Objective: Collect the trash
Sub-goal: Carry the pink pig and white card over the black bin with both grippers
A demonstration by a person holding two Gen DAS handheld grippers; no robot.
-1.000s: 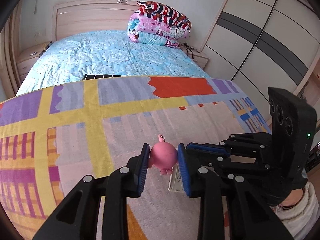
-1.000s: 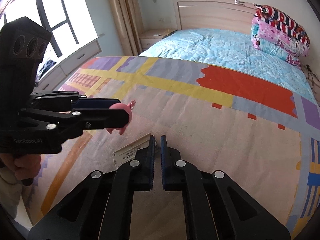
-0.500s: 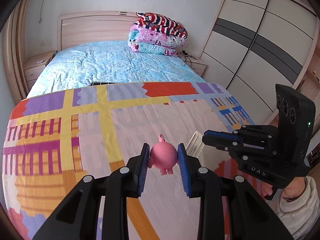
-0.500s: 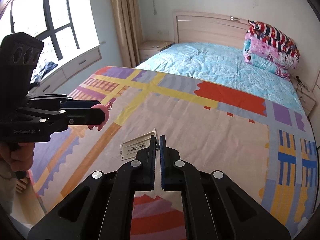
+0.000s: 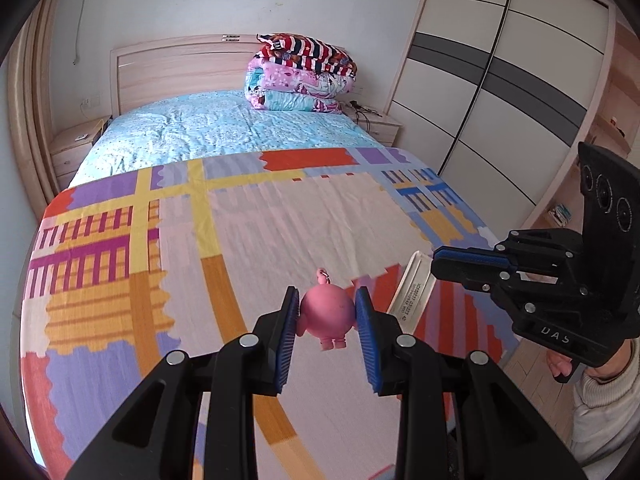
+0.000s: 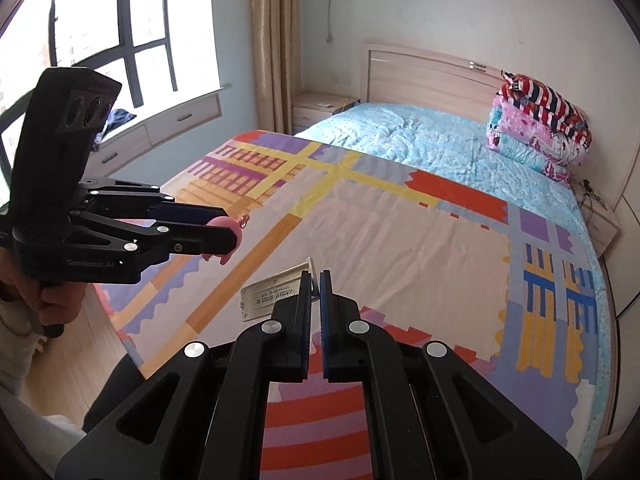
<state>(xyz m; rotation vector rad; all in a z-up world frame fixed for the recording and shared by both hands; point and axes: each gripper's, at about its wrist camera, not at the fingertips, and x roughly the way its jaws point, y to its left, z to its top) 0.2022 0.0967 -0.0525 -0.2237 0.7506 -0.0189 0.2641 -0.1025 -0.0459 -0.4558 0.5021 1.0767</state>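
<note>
A pink pig-shaped toy (image 5: 327, 315) with a small ring on top is pinched between the blue pads of my left gripper (image 5: 327, 312), held in the air above the foot of the bed. The same toy (image 6: 228, 236) pokes out of the left gripper (image 6: 224, 228) in the right wrist view. My right gripper (image 6: 316, 284) is shut on the edge of a flat white labelled wrapper (image 6: 272, 294), which sticks out to the left of its fingers. From the left wrist view, the wrapper (image 5: 414, 288) hangs from the right gripper (image 5: 438, 266).
Below lies a bed with a colourful patchwork cover (image 5: 280, 216) and a light blue quilt (image 5: 224, 128). Folded blankets (image 5: 300, 80) are stacked by the headboard. A wardrobe (image 5: 500, 92) stands right of the bed; a window (image 6: 100, 32) and nightstands (image 6: 320, 108) are on the other side.
Both grippers have pulled back and up from the bed with their loads; the bed now looks farther away and its foot edge shows. Grips are unchanged.
</note>
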